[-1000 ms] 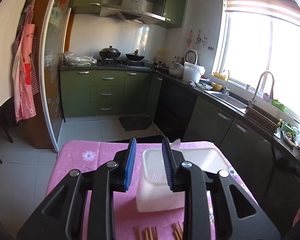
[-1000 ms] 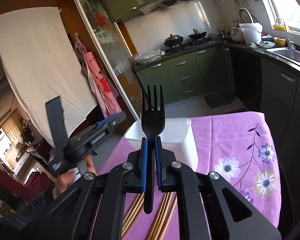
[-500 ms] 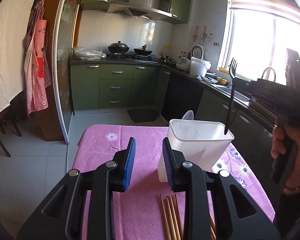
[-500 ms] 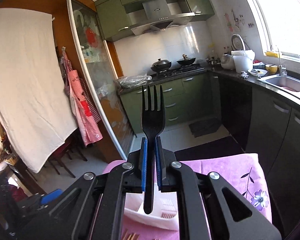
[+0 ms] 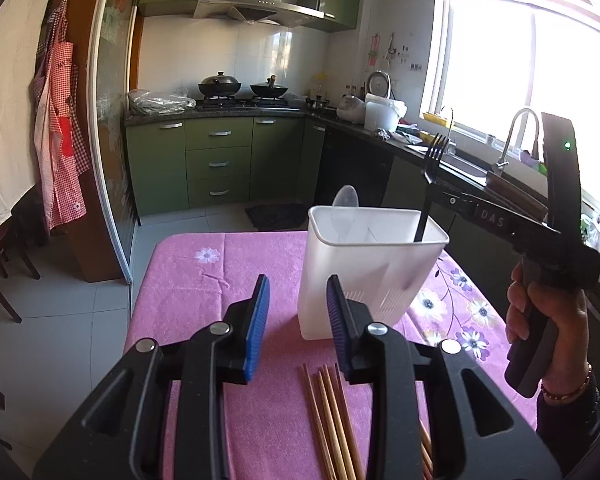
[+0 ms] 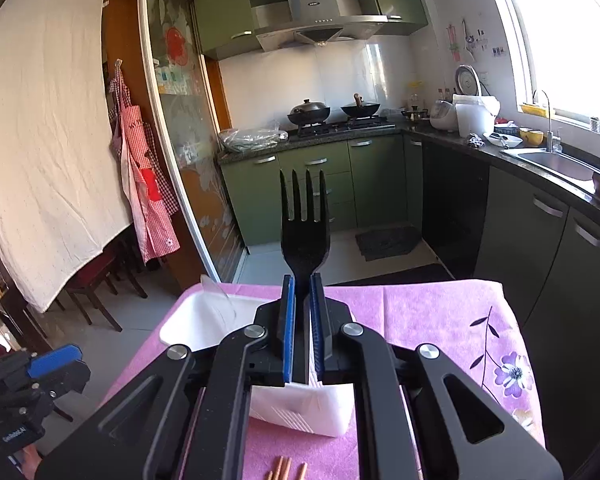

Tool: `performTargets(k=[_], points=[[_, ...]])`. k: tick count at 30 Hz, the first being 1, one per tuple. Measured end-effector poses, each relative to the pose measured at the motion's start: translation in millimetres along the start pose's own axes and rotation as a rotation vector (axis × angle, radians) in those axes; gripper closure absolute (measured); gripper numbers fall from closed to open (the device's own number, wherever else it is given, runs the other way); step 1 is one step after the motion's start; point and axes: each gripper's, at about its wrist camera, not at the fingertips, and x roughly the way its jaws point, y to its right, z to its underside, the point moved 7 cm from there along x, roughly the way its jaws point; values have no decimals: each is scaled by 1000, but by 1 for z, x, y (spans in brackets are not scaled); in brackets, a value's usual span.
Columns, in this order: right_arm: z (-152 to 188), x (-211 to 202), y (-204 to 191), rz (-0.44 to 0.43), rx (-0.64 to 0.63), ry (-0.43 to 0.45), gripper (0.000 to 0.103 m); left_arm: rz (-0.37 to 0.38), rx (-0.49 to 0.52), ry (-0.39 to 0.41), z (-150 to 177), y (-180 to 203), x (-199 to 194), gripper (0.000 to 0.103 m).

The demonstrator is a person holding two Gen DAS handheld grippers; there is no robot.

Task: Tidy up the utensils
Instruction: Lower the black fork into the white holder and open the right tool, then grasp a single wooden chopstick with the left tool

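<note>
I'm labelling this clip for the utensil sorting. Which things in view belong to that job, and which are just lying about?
Part of the job:
- black plastic fork, clamped in the right gripper
- white plastic utensil holder
- brown wooden chopsticks
- translucent plastic spoon in the holder
- open left gripper

Lying about:
- red checked apron
- two black woks

Home kitchen: green cabinets (image 5: pixel 219 164), stove (image 6: pixel 340 122), sink (image 6: pixel 556 162).

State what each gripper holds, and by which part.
Right gripper pinches the black fork by its neck below the tines. Left gripper holds nothing.
</note>
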Motion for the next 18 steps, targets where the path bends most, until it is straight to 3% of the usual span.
performTargets(k=[7,12,15,18], points=[[21,-1,3,3,-13,-41,92,-4,19,-26,6,8,0,72],[25,-35,10,-8,12,-7,87,0,22,-87,15,10,2,72],[38,-62,15,4,18,-11,80,-14,18,-165,27,10,10,72],[60,-81,24,37,23,-50,74,-16,3,-296,49,10,25,72]])
